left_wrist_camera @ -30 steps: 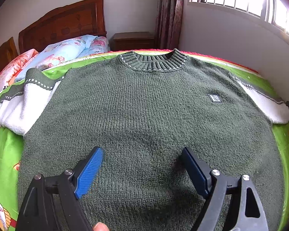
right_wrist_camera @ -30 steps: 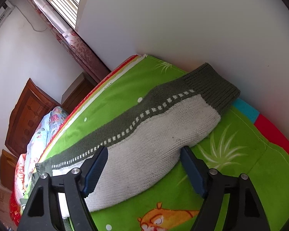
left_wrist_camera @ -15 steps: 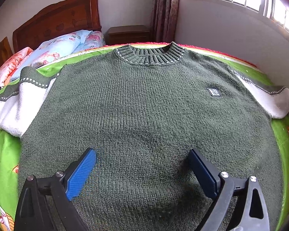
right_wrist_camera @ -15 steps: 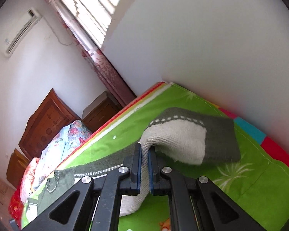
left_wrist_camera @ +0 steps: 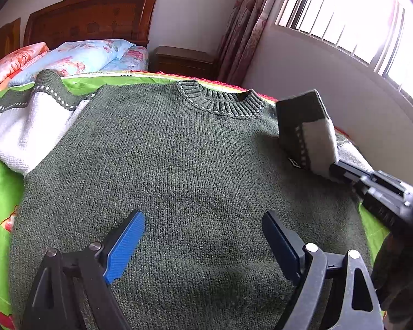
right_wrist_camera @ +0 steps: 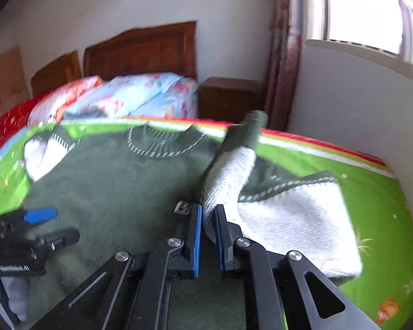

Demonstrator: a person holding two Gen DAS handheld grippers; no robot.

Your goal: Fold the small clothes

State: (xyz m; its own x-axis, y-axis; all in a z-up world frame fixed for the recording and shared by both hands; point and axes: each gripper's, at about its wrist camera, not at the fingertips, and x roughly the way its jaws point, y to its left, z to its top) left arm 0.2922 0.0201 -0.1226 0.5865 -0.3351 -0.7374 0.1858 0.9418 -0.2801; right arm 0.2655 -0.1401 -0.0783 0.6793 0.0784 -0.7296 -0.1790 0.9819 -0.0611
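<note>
1. Left wrist view: the green sweater (left_wrist_camera: 179, 170) is lying flat, front up, on the green bedsheet (left_wrist_camera: 0, 181), its ribbed collar (left_wrist_camera: 220, 101) pointing toward the wooden headboard (left_wrist_camera: 90, 13).
2. The left gripper (left_wrist_camera: 203, 236) is hanging over the lower middle of the sweater's body with its blue-padded jaws spread wide and nothing sitting between them.
3. One white-and-green sleeve (left_wrist_camera: 27, 126) is lying bunched on the sheet beside the floral pillows (left_wrist_camera: 68, 57).
4. The other sleeve (left_wrist_camera: 308, 134) is standing raised over the shoulder area, its dark cuff uppermost, with the right gripper (left_wrist_camera: 336, 170) pinching its white part from the right edge of the frame.
5. A curtain (left_wrist_camera: 242, 27) and a barred window (left_wrist_camera: 344, 13) are showing behind, with a nightstand (left_wrist_camera: 184, 60) by the wall.
6. Right wrist view, somewhat blurred: the right gripper (right_wrist_camera: 206, 236) is closing its jaws nearly together on the white knit of the sleeve (right_wrist_camera: 231, 170), which is rising from the pads and leaning toward the collar (right_wrist_camera: 162, 140).
7. The rest of that sleeve is spreading over the sheet (right_wrist_camera: 371, 192) to the right.
8. The left gripper (right_wrist_camera: 38, 225) is showing at the left edge, over the sweater (right_wrist_camera: 110, 187); whether it is touching the fabric I cannot tell.
</note>
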